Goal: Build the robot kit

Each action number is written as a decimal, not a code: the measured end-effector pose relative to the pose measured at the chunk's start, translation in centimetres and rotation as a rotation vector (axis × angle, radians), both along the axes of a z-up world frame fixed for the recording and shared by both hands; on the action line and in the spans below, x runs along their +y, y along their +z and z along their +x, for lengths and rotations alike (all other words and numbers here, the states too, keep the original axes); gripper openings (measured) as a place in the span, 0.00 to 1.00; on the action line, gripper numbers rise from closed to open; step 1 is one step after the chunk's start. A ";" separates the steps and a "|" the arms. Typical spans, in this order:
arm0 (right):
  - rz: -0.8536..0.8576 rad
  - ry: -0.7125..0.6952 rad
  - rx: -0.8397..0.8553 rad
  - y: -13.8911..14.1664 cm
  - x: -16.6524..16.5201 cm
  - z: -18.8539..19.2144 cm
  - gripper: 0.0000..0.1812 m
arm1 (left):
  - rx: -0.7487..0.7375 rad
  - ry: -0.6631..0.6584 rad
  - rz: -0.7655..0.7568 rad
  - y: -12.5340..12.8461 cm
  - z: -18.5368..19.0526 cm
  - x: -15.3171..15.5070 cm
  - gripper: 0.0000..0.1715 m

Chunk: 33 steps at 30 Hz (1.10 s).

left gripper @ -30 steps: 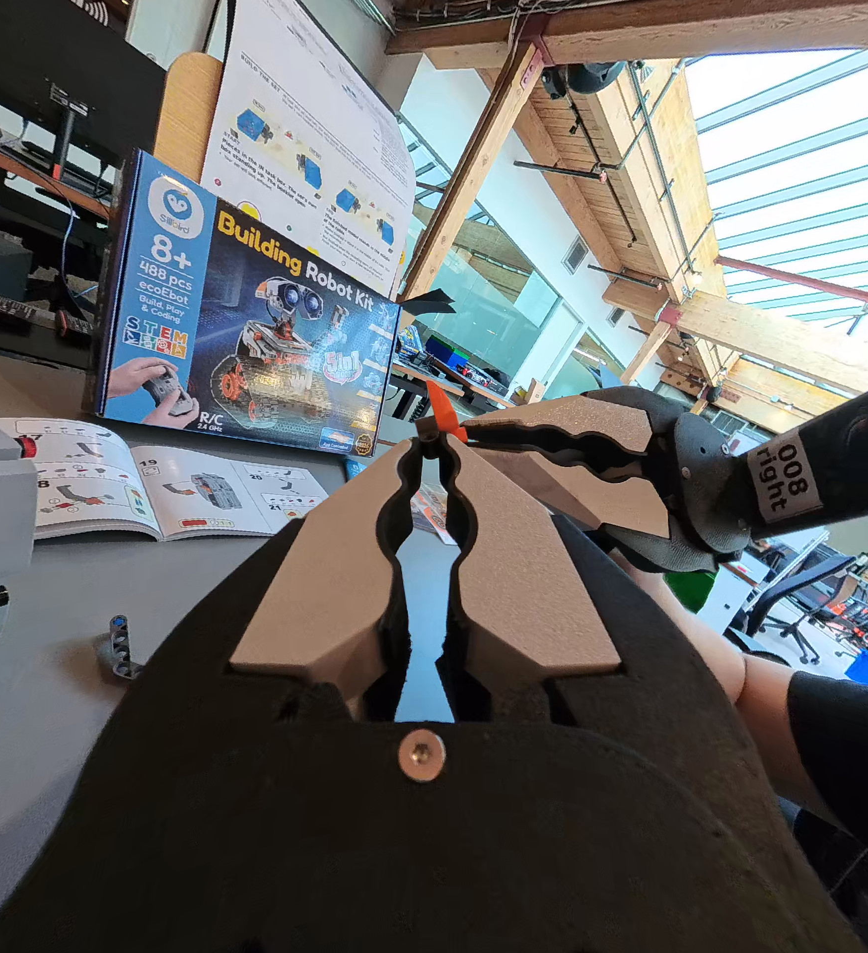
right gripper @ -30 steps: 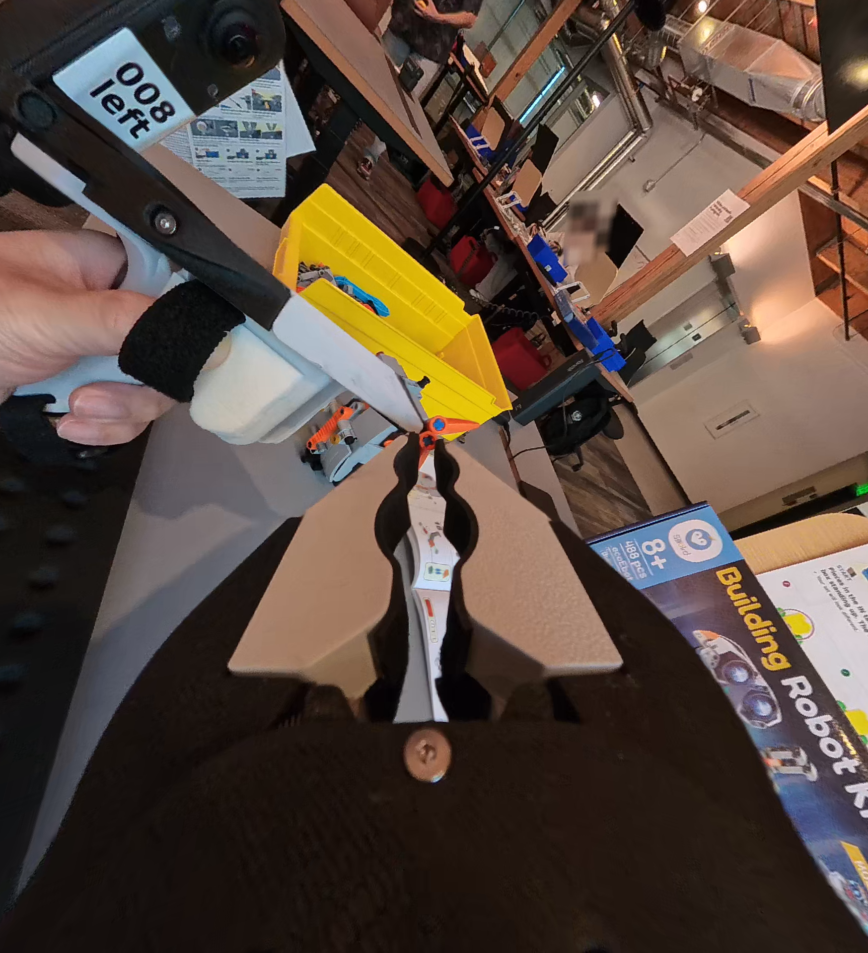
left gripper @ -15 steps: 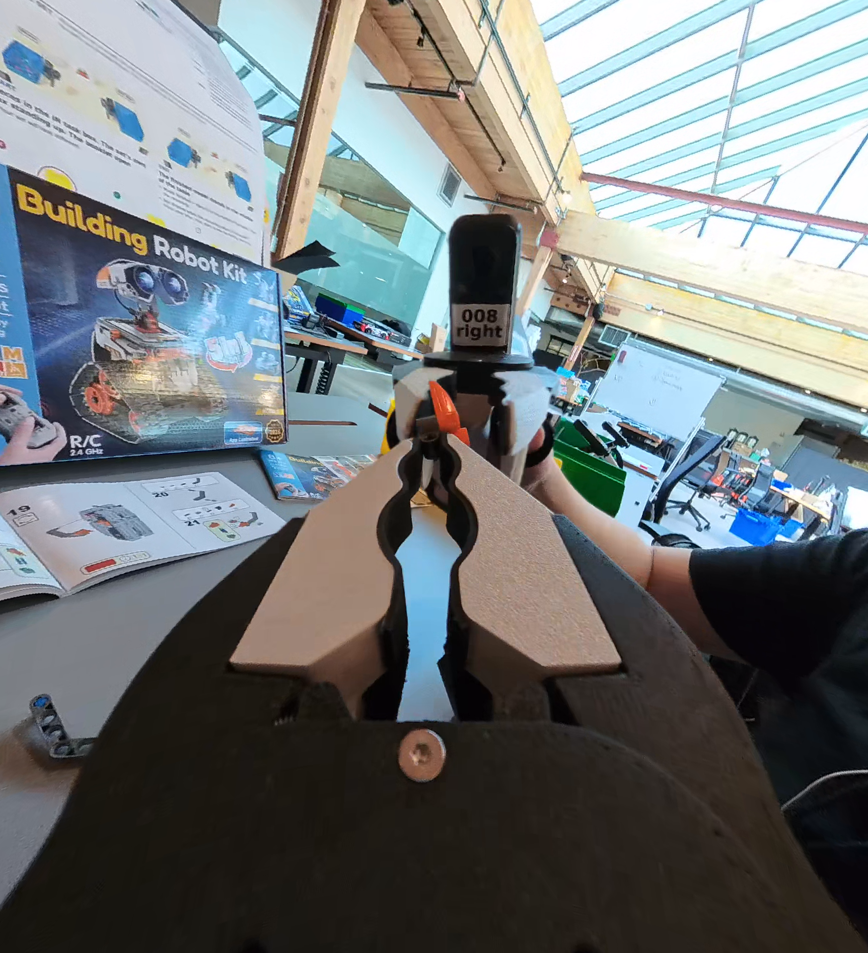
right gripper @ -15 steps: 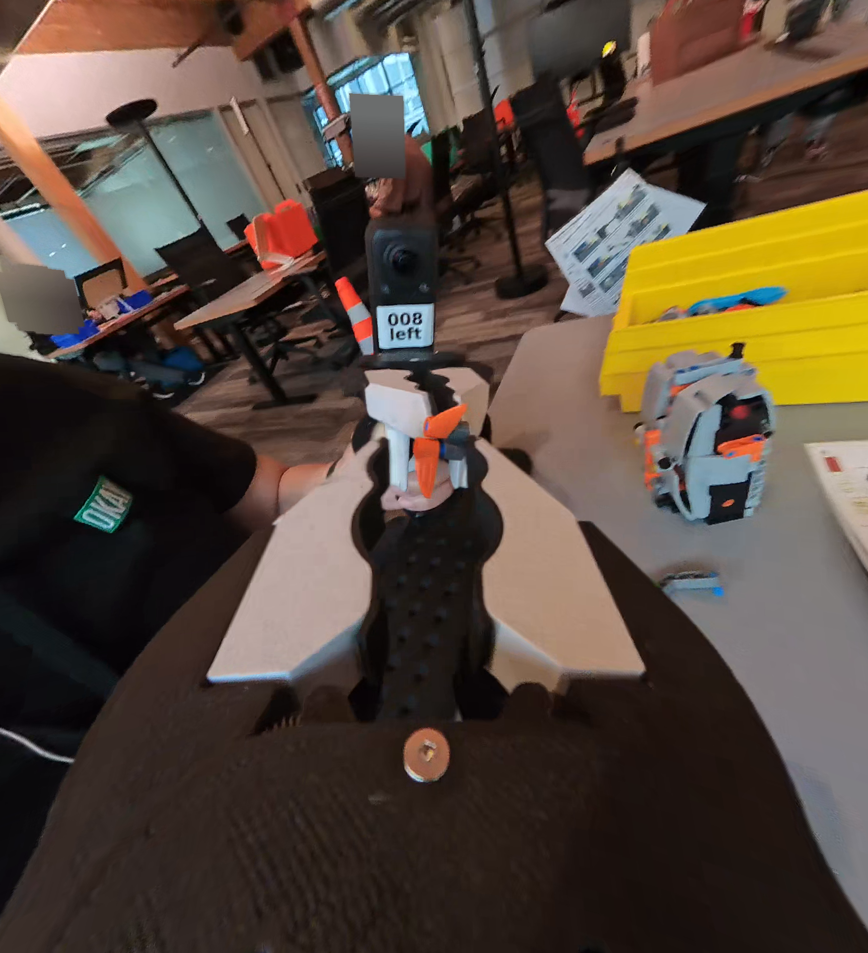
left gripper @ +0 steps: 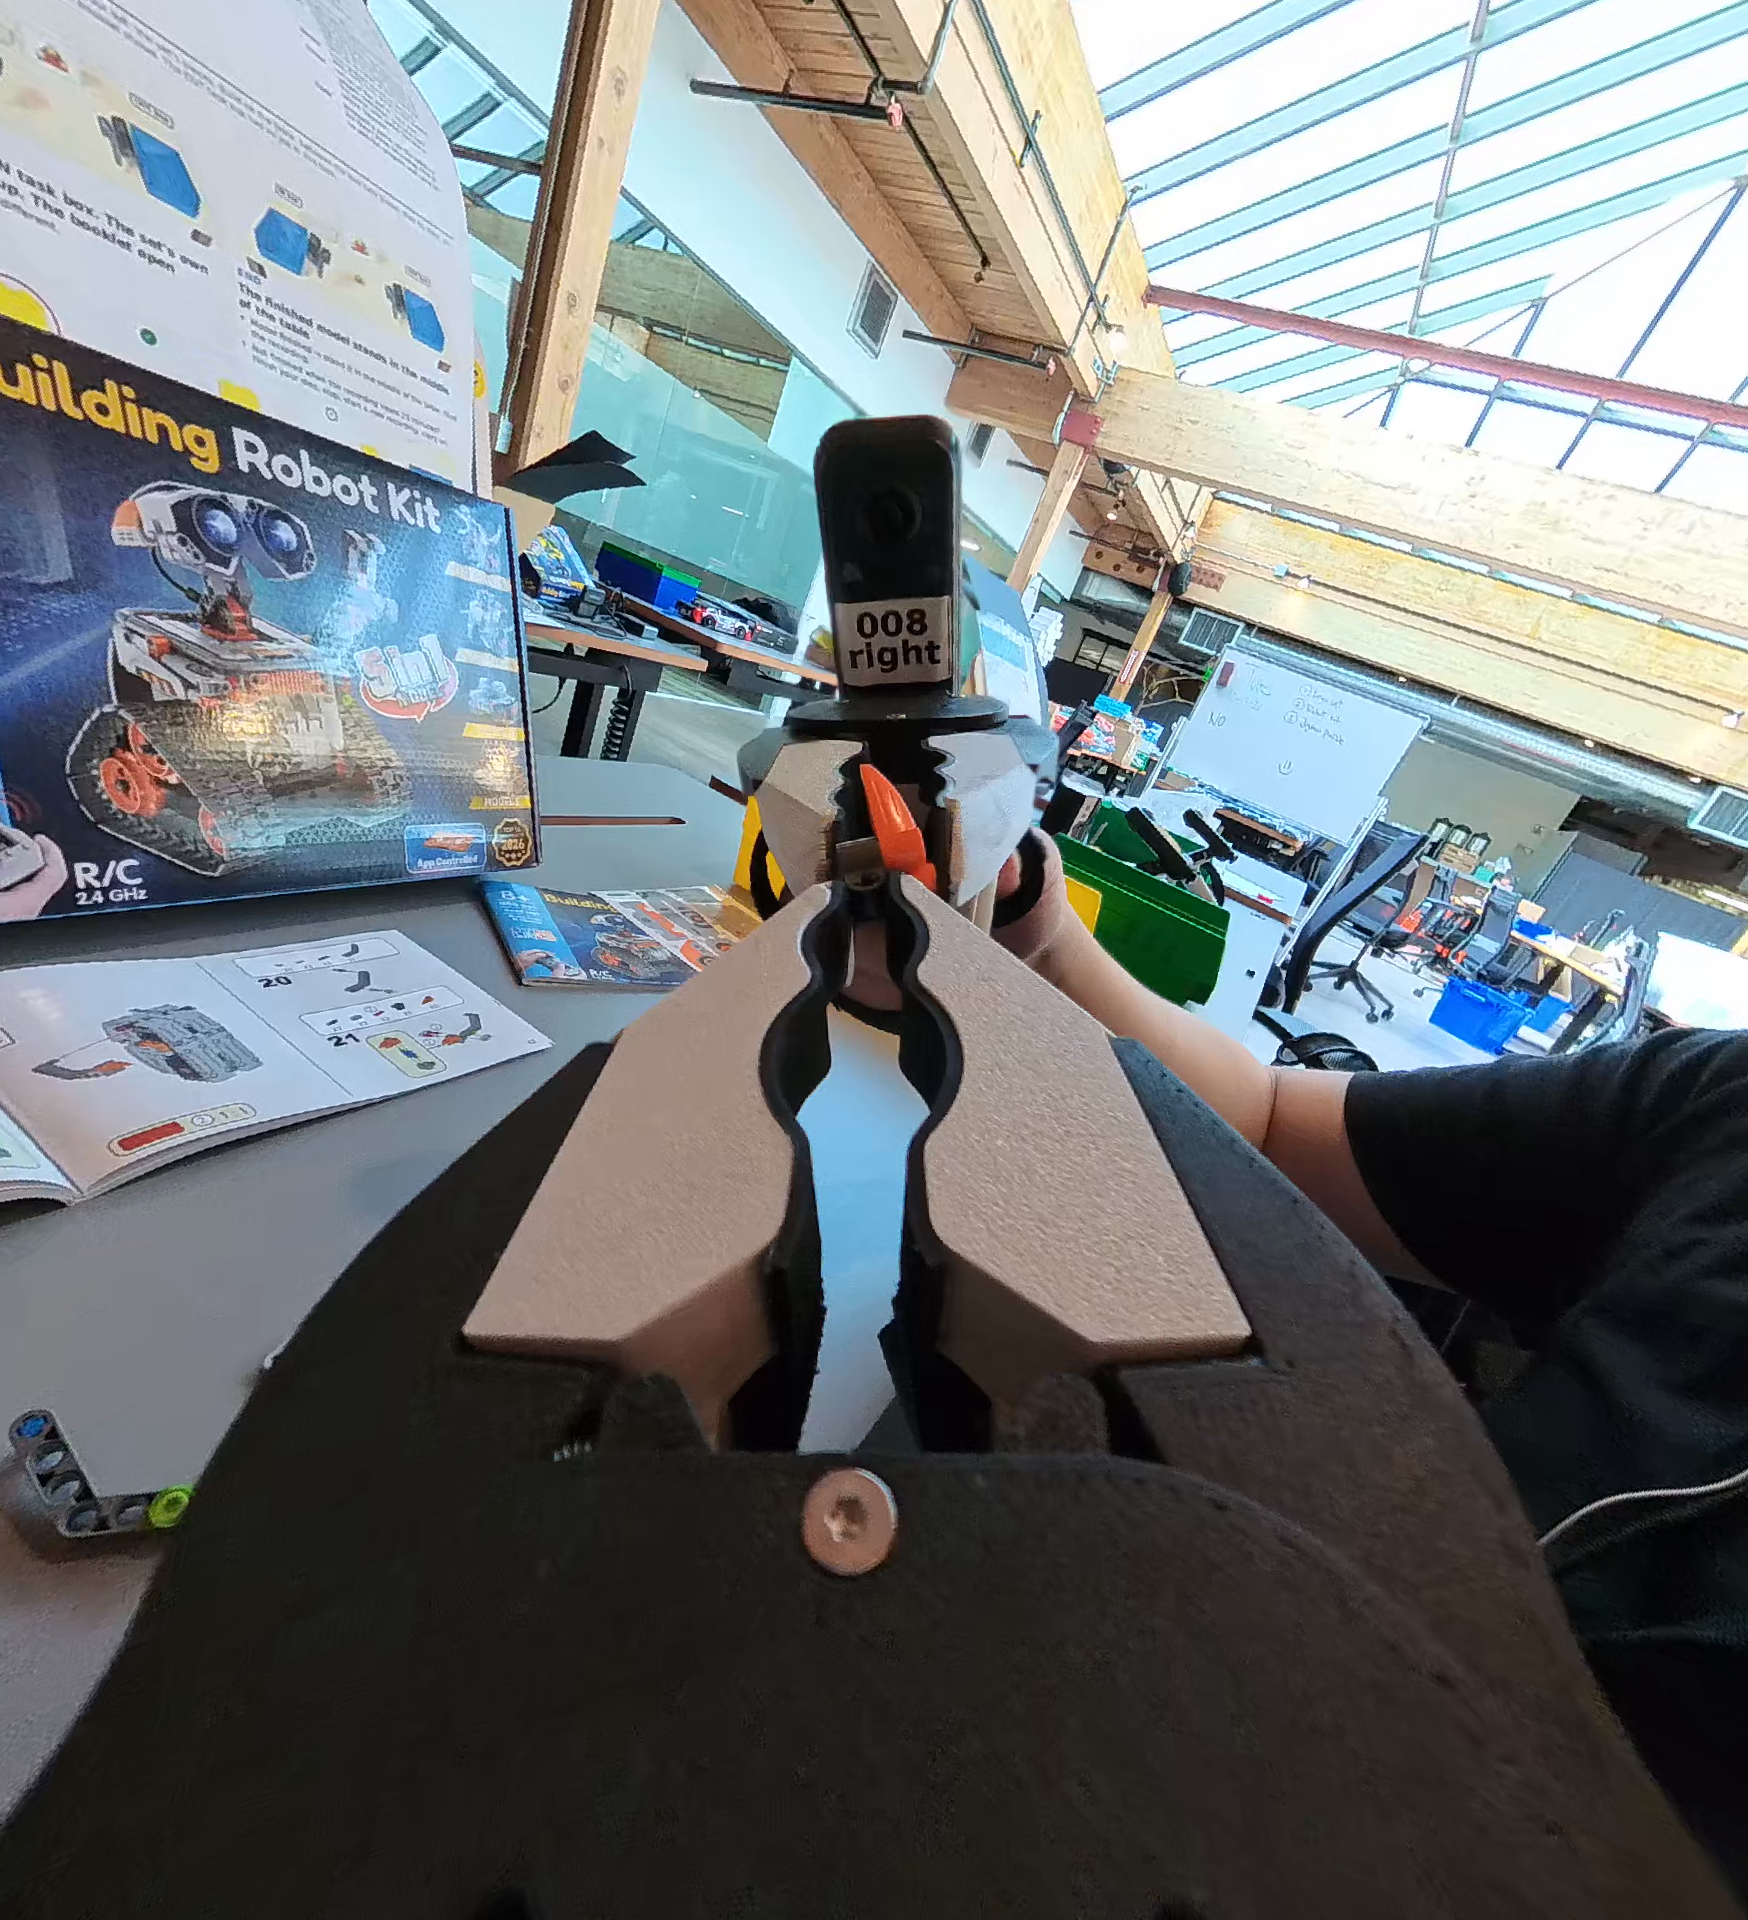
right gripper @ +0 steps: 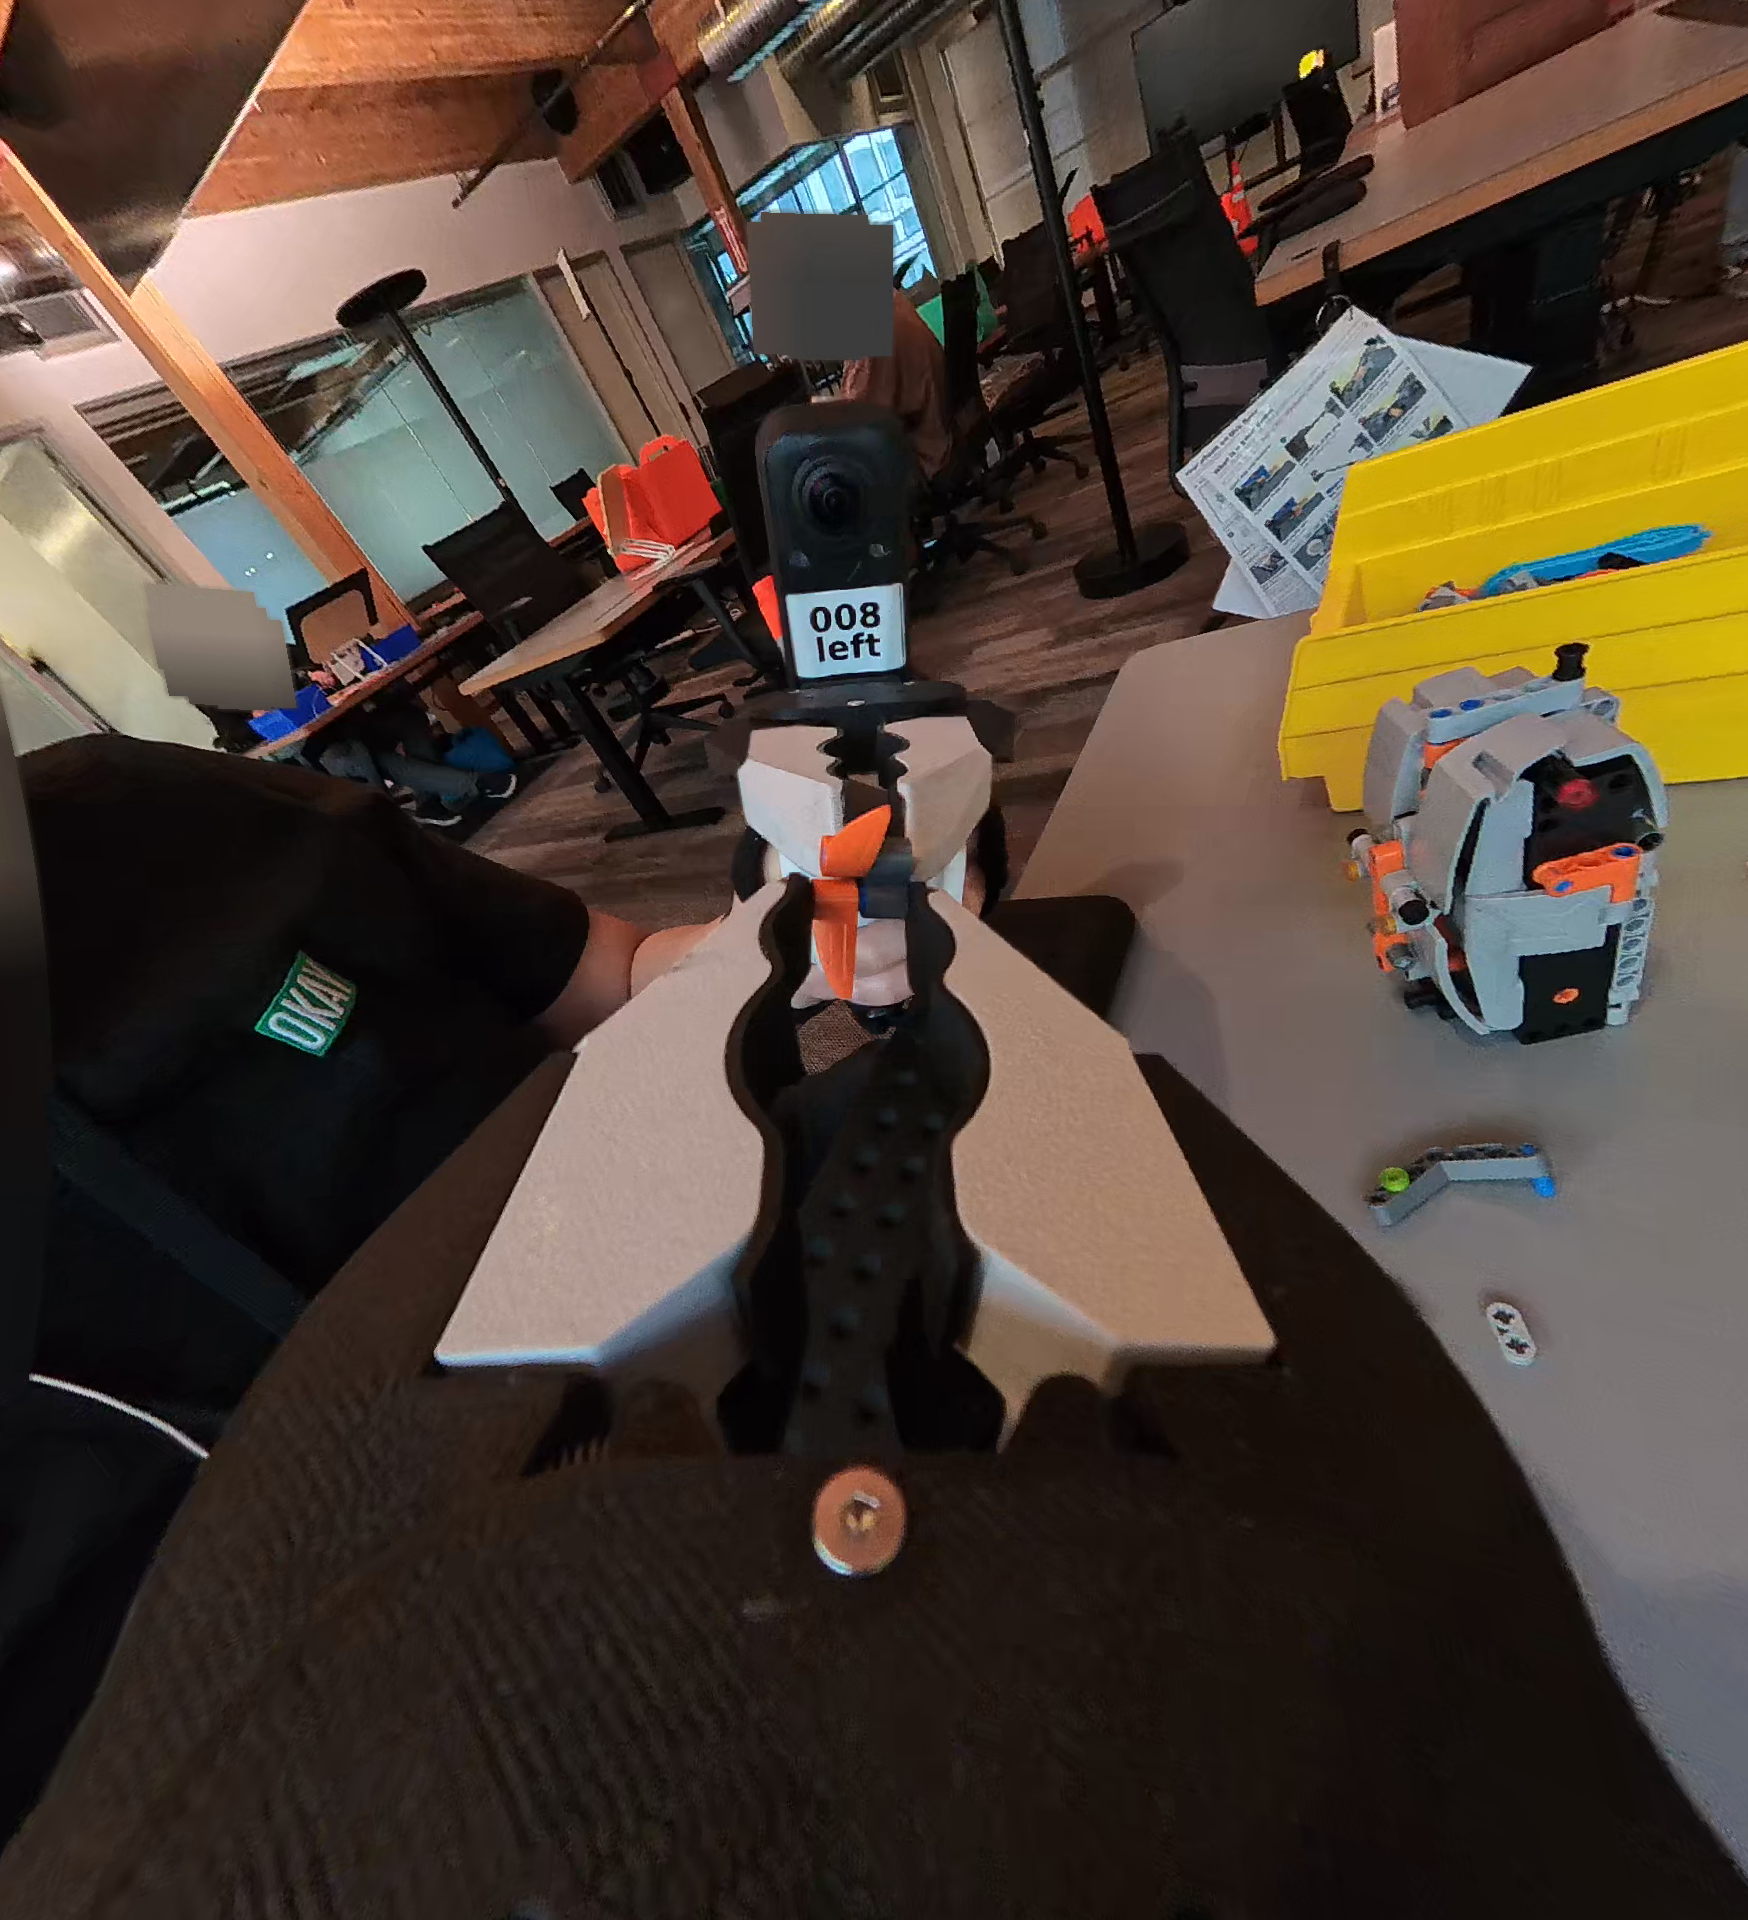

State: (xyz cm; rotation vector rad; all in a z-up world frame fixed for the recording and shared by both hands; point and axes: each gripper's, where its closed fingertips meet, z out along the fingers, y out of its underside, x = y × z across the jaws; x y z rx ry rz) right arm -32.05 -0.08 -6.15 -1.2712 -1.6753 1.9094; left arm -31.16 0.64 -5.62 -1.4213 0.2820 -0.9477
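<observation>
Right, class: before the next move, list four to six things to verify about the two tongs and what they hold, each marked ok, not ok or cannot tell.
1. Left tongs shut on grey piece: ok.
2. Right tongs shut on orange piece: ok.
3. Tongs meet tip to tip, in line: ok.
4. Orange and grey pieces fully joined: cannot tell, tips hide the joint.
5. Model and beam lie apart from both tongs: ok.

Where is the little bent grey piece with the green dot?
The bent grey beam lies on the grey table, in front of the grey-and-orange brick model.
</observation>
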 end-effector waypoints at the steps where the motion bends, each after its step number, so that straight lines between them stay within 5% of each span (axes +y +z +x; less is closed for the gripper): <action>1: -0.008 0.003 -0.001 -0.1 0.1 0.0 0.10 | 0.006 0.004 -0.005 -0.1 0.0 0.1 0.03; 13: -0.076 0.050 0.009 -0.3 0.1 0.1 0.09 | 0.050 -0.012 -0.018 -0.2 0.0 0.0 0.03; 15: -0.119 0.056 0.025 0.3 0.2 0.3 0.09 | 0.037 0.014 -0.035 0.2 -0.8 0.2 0.15; 23: -0.075 0.006 0.019 -0.6 0.7 -0.3 0.09 | 0.078 0.020 -0.059 -0.9 -0.3 0.3 0.03; 33: -0.032 -0.022 0.003 -1.3 0.8 -0.6 0.09 | 0.097 0.049 -0.054 -1.3 -0.8 0.6 0.02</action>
